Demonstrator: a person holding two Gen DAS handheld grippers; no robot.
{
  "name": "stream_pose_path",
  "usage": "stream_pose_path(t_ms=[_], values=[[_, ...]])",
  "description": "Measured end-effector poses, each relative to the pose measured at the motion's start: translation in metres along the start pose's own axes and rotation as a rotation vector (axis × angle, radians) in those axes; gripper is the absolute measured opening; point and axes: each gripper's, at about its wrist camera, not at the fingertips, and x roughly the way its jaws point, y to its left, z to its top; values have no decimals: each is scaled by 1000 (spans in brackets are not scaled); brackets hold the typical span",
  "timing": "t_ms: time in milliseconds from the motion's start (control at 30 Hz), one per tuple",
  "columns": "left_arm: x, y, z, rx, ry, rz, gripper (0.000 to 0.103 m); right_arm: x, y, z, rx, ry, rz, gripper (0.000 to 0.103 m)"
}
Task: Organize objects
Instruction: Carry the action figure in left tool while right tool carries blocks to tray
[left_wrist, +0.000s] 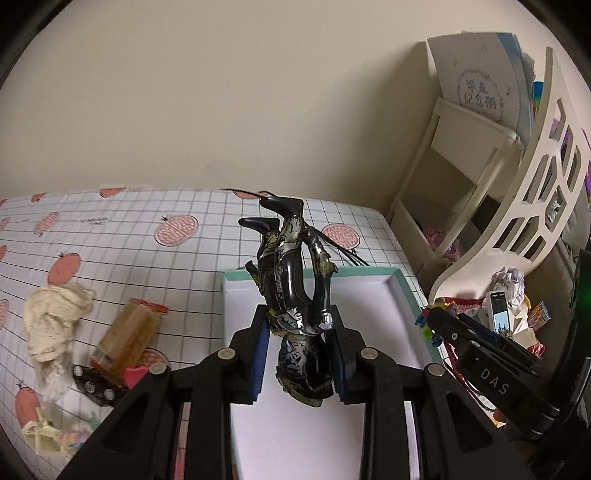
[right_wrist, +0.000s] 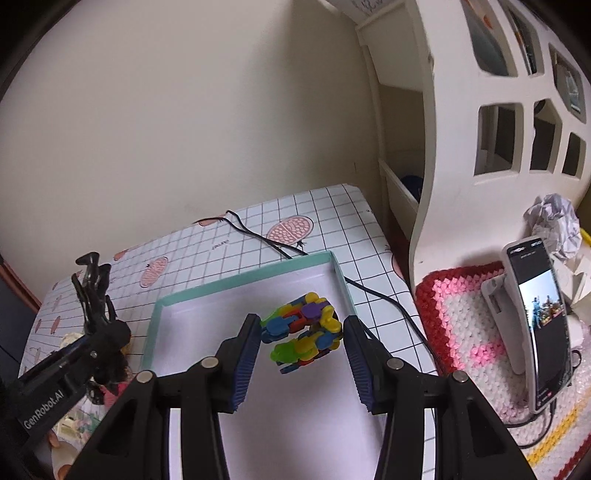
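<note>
While the left claw (left_wrist: 300, 354) grips the figurine (left_wrist: 295, 295) upside down, the colourful toy (right_wrist: 303, 326) lies between the wide right claw (right_wrist: 301, 360).

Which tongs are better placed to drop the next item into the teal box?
Left. The left tongs are shut on the dark figurine, held above the teal box. The right tongs are open and empty; the colourful block toy already lies inside.

Black-silver armored figurine (left_wrist: 295, 291) upside down, boots up, clamped over white teal-rimmed box (right_wrist: 162, 306), multicolor block toy (right_wrist: 303, 328) lying inside box
</note>
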Motion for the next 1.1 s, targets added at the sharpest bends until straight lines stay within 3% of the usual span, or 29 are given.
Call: stream_pose_path(t_ms=[500,1100], values=[[64,-1,-7,-4,78,-9,31,47,-3,2,-18,39,-23,49],[86,1,-14,-17,135,-14,31,57,0,-5,-52,74,-59,49]])
